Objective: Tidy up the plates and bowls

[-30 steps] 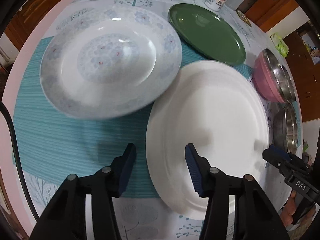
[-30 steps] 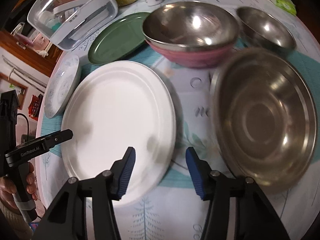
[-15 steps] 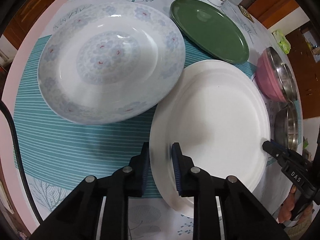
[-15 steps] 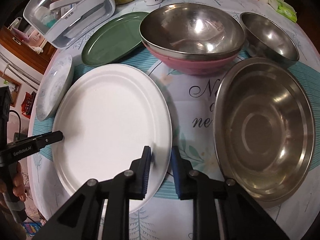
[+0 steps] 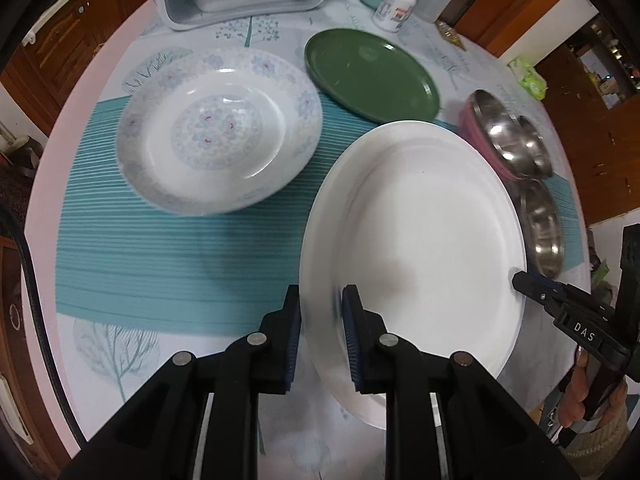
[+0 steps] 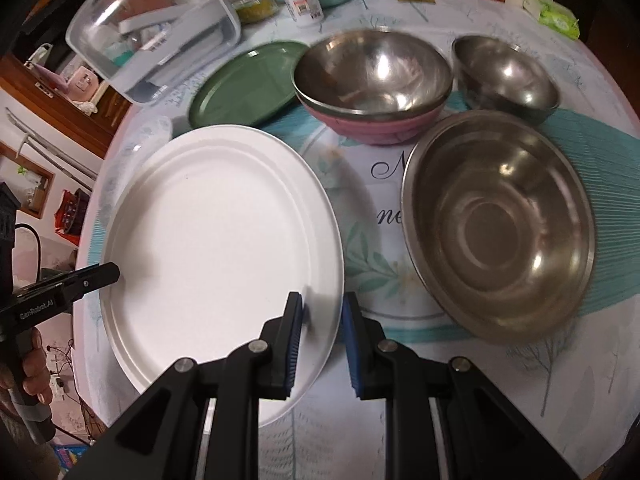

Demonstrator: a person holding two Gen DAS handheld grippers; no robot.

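Both grippers are pinched onto the big white oval plate (image 5: 416,240), one on each side. The left gripper (image 5: 320,332) has its jaws nearly closed over the plate's left rim, and the right gripper (image 6: 322,334) does the same on the opposite rim. Each comes in low and roughly level with the bench (image 6: 480,420). The plate looks tipped up a bit off the bench, though I can't tell how much.

On its left there's open teal striped placemat (image 5: 160,264), then the floral deep plate (image 5: 218,132) sitting just beside it with a thin gap. On its right the wide steel bowl (image 6: 496,224) sits close, with only a narrow strip of bench between.

Further back, the green plate (image 5: 372,74) sits just past the white plate's far rim. Next to it is a steel bowl nested in a pink bowl (image 6: 374,120), and a smaller steel bowl (image 6: 506,74) sits to the right. At the far edge are a clear storage box (image 6: 160,32) and a white pill bottle (image 6: 302,0).
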